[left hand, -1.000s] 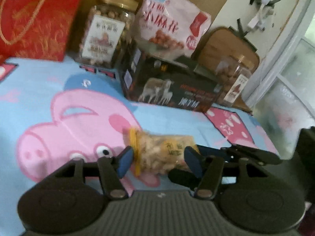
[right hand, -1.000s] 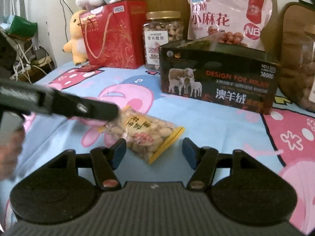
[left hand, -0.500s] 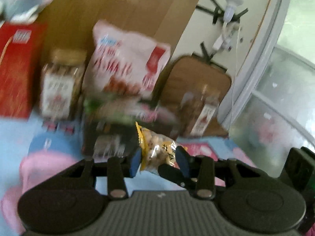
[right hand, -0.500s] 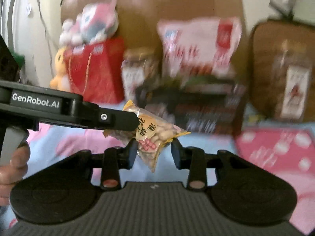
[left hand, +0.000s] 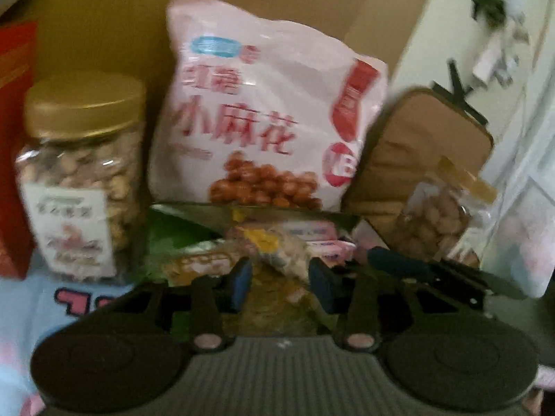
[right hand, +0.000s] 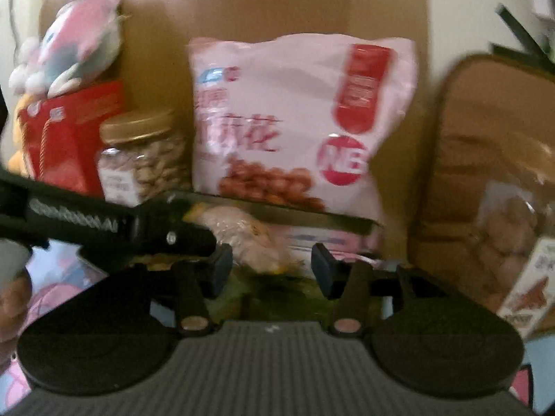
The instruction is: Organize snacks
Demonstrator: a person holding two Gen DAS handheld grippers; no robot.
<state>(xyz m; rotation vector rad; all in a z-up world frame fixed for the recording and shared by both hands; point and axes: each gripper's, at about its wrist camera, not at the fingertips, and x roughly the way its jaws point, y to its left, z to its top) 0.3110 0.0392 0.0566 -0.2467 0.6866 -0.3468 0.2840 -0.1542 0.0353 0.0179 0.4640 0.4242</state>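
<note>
Peanut packet sits over open dark box, among other snacks, pretty blurry. My right gripper jaws just widened, off packet (released). Left gripper jaws just widened too; can't tell if gripping.

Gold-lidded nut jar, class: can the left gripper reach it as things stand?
Probably yes: nothing blocks the jar left of the left gripper, whose jaws have just been opening, the peanut packet between their tips.
</note>
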